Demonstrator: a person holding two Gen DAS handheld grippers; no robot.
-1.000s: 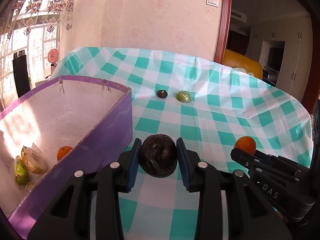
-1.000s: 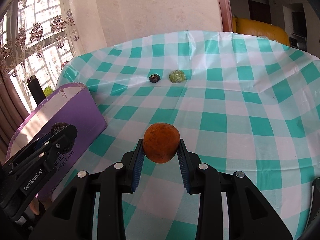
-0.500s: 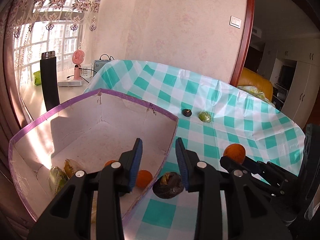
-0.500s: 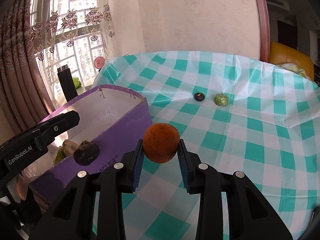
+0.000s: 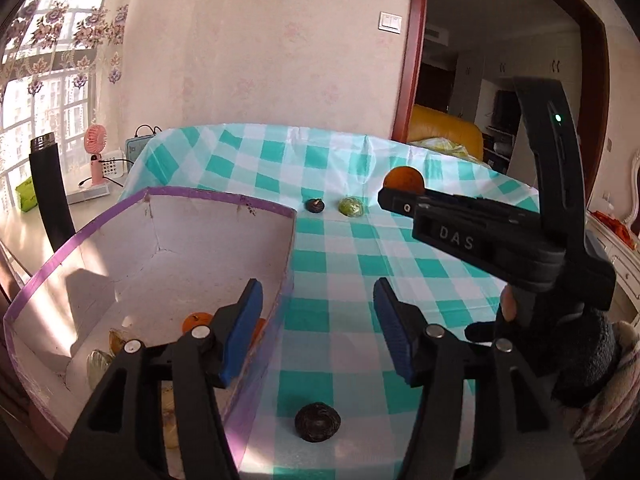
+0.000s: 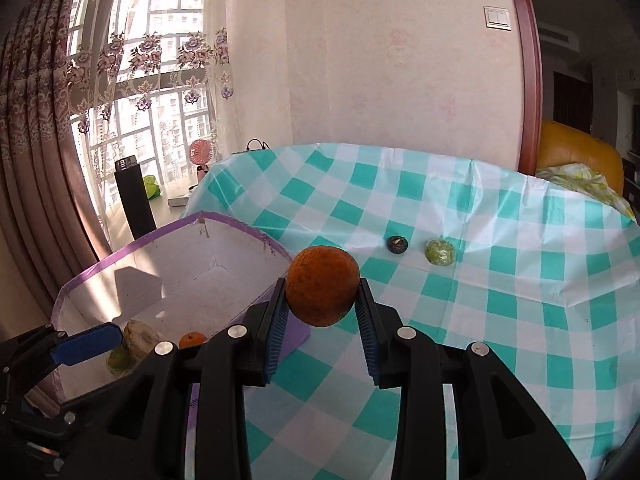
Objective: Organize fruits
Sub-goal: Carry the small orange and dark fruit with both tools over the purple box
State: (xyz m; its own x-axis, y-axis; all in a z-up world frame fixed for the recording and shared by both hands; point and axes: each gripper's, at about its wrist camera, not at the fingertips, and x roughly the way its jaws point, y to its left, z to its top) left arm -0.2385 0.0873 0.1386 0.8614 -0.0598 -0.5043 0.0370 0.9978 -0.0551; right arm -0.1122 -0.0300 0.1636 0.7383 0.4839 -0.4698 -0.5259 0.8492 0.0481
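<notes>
At the left, the purple box (image 5: 168, 240) already holds a few fruits. The left tool (image 5: 318, 330) hangs over its near wall, spread and empty, with a dark fruit (image 5: 318, 422) lying on the surface just outside the box. The right tool (image 6: 322, 326) pinches an orange (image 6: 322, 285) beside the box rim. Next, I'd judge, the orange must be carried over the opening before release.

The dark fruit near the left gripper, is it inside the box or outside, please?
Outside: the dark fruit lies on the tablecloth beside the box, below the open left gripper.
</notes>
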